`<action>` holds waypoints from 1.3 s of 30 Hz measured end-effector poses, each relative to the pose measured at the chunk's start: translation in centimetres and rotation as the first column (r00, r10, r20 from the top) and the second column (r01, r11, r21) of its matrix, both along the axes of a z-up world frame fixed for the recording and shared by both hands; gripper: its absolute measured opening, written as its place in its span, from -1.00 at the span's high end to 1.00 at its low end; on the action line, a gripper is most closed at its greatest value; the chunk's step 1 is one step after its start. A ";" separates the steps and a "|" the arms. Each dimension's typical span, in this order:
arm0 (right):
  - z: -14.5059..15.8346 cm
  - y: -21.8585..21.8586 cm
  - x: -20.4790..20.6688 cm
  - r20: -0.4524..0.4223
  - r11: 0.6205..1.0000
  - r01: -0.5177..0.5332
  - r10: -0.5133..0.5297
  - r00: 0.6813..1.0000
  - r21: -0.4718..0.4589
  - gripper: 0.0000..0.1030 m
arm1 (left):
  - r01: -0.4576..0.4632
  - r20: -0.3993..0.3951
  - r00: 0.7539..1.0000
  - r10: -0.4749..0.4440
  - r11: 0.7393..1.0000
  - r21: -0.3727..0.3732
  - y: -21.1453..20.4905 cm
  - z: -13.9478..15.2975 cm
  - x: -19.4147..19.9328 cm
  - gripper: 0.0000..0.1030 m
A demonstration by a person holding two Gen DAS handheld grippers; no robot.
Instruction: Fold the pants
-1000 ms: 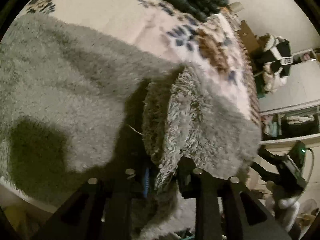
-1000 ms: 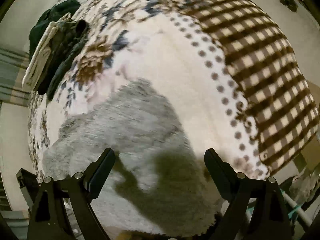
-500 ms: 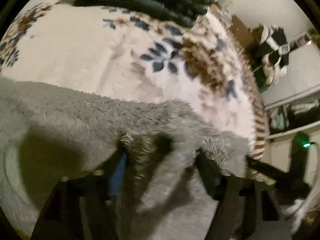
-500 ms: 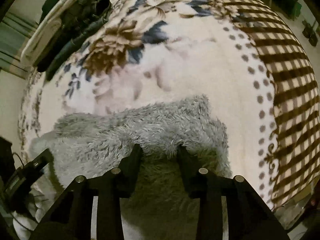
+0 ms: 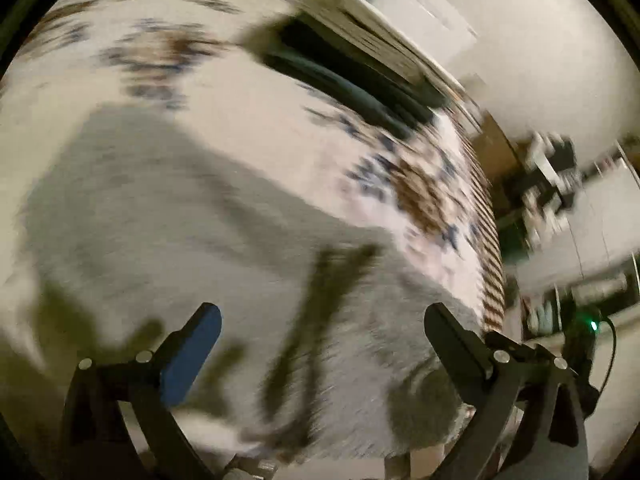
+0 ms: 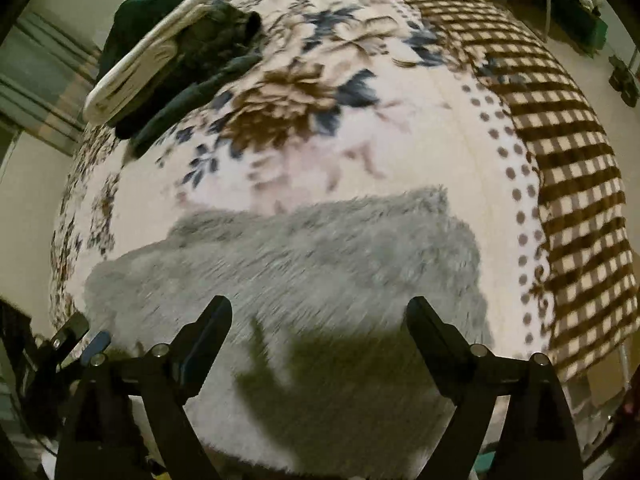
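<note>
Fold status: fluffy grey fleece pants lie folded near the floral blanket's front edge.
Left gripper and right gripper: jaws spread, empty; further folding possibly remains.

Grey pants, clothes pile on bed

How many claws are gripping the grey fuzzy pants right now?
0. The left claw and the right claw are both open, each with the grey fuzzy pants lying flat on the floral blanket beyond it.
</note>
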State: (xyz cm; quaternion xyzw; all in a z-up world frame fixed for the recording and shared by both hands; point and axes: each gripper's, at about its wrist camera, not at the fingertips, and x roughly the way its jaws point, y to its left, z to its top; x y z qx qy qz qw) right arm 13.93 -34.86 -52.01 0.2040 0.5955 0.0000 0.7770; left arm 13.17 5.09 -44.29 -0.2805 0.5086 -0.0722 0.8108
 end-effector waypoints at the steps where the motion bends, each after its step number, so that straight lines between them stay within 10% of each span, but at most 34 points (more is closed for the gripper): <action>1: 0.6 0.5 -0.5 -0.002 1.000 0.003 -0.003 1.000 0.013 -0.77 | -0.051 -0.001 0.999 0.051 0.999 -0.010 1.7 -0.1 -0.9 -1.00; 8: 1.3 4.7 -2.5 -0.053 0.999 -0.028 0.030 0.998 0.036 -0.77 | -0.439 -0.103 0.896 0.433 0.897 -0.045 14.8 -7.6 -2.2 -0.99; 13: -1.2 6.1 -3.0 -0.115 1.000 -0.021 0.024 0.993 0.019 -0.77 | -0.496 -0.116 0.866 0.487 0.865 -0.071 18.7 -12.4 0.6 -0.98; 14: -1.7 6.2 -2.9 -0.124 1.000 -0.014 0.016 0.992 0.019 -0.77 | -0.483 -0.080 0.875 0.478 0.873 -0.067 18.7 -12.1 1.1 -0.94; 16: -2.6 6.4 -2.8 -0.136 1.000 -0.001 0.004 0.991 0.022 -0.77 | -0.429 -0.012 0.903 0.430 0.897 -0.104 18.2 -11.5 2.0 0.39; 17: -3.0 6.5 -2.7 -0.141 1.000 0.005 -0.002 0.990 0.023 -0.77 | -0.405 0.006 0.913 0.408 0.908 -0.105 17.9 -11.0 2.3 0.46; 27: -3.8 5.9 -3.0 -0.118 0.997 0.041 -0.034 0.992 0.059 -0.77 | -0.256 0.318 0.904 0.287 0.957 -0.137 13.4 1.7 -0.7 0.54; 33: -2.7 2.2 -4.2 -0.096 0.991 0.084 -0.074 0.993 0.108 -0.77 | -0.038 0.441 0.893 0.092 0.991 -0.130 3.1 11.2 -2.0 0.54; 39: -0.2 -5.0 -8.1 -0.068 0.980 0.173 -0.167 0.984 0.102 -0.77 | 0.222 0.447 0.884 -0.138 0.965 -0.140 -11.7 12.6 -2.1 0.54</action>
